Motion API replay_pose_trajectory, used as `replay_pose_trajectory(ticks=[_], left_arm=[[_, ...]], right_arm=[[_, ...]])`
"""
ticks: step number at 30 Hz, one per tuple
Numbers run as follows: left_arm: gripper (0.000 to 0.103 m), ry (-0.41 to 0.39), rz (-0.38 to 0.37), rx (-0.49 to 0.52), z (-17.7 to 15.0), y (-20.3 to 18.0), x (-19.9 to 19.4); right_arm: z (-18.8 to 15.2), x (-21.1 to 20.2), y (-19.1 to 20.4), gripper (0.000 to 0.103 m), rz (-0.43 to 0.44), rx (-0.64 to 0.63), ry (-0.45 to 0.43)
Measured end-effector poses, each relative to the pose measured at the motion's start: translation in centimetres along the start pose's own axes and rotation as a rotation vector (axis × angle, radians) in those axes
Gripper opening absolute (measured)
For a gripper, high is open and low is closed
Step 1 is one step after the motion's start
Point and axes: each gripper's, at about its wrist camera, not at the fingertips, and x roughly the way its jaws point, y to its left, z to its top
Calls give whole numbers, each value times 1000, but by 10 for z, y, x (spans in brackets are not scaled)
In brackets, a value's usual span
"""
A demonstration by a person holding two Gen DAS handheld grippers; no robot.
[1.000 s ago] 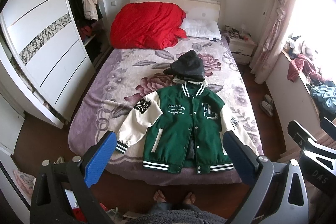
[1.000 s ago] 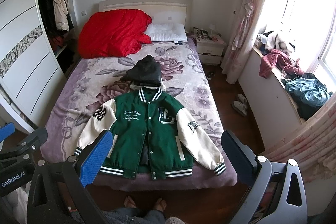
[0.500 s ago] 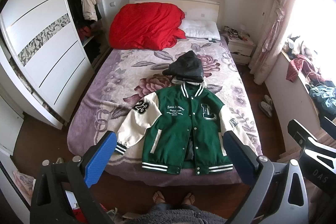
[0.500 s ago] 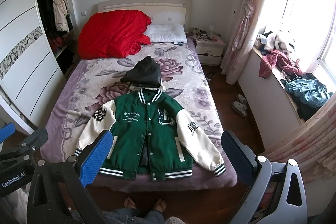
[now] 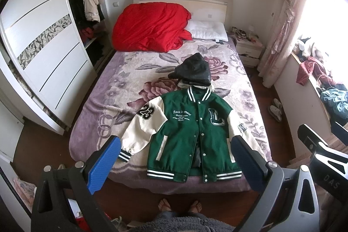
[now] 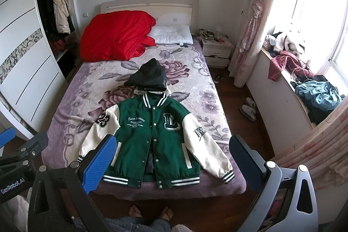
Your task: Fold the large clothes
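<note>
Jacket: the green jacket [image 5: 193, 134] lies face up and spread flat on the bed [image 5: 104, 101], at the foot end, hem toward you and collar toward the headboard.
Long axis: it runs away from you, collar to hem, with a cream sleeve angled out on each side.
Left gripper [image 5: 174, 158]: your fingers are spread wide and hold nothing; they hover above and short of the hem, nearer the sleeve with the 23 patch.
Right gripper [image 6: 171, 158]: fingers also wide apart and holding nothing, nearer the other sleeve.
Coming move: as I judge it, each gripper goes forward and down to the sleeve on its own side.
Other clothes: a dark folded pile [image 5: 194, 72] sits just beyond the collar; keep clear of it.
Wardrobe [image 5: 84, 12]: open shelves hold hanging and stacked clothes.
</note>
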Motion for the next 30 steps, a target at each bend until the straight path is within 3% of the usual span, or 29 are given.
replay_pose_trajectory(ticks=[6,11,15,17,18,19,23,24,25,27,30], left_arm=[[103,4,33,-1,13,9,34],[103,9,73,21,9,22,112],[103,80,146,69,-11,24,191],[103,139,164,88,-23,19,236],[103,162,174,91,-29,16,252],[103,192,182,92,-34,12,272],[103,279,214,95,-56,-9,350],[103,295,223,97,-63,-14,368],[103,337,245,105,-72,-23,394],[103,390,256,103,-84,-34,427],[103,467,275,121,-105,-53,480]], right_arm=[[18,17,-2,103,12,48,32],[17,106,-39,103,50,247,167],[-27,195,-93,103,-2,459,238],[-58,242,-128,90,-48,562,285],[-76,272,-147,70,-51,631,330],[-93,297,-166,61,-59,695,370],[-184,396,-233,63,-64,961,483],[-215,425,-249,70,-52,1051,519],[-242,444,-264,76,-40,1122,527],[-310,493,-289,77,-5,1317,552],[-392,544,-317,77,-10,1548,493]])
